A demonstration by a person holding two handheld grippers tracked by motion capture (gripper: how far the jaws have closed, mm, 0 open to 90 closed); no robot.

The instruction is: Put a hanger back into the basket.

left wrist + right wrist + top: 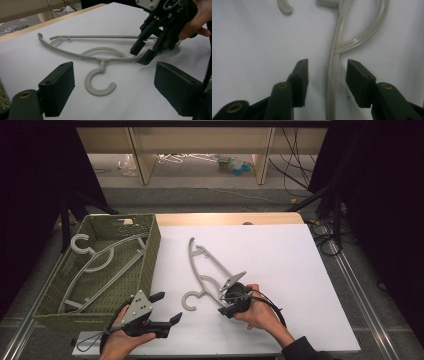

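Note:
A grey plastic hanger [199,278] lies flat on the white table top, its hook toward the front edge. My right gripper [227,303] is down at one arm of the hanger. In the right gripper view its jaws [327,72] stand open on either side of that arm [332,72], not touching it. My left gripper [167,307] hovers open near the front edge, left of the hook and beside the basket. In the left gripper view the hook [100,93] lies between its wide open jaws [115,90], with the right gripper [142,53] beyond, tips on the table astride the arm.
A green woven basket [150,255] stands at the table's left and holds another grey hanger [100,265]. The white sheet [290,265] stretches bare to the right. Beyond the far edge are the floor, shelf legs and cables.

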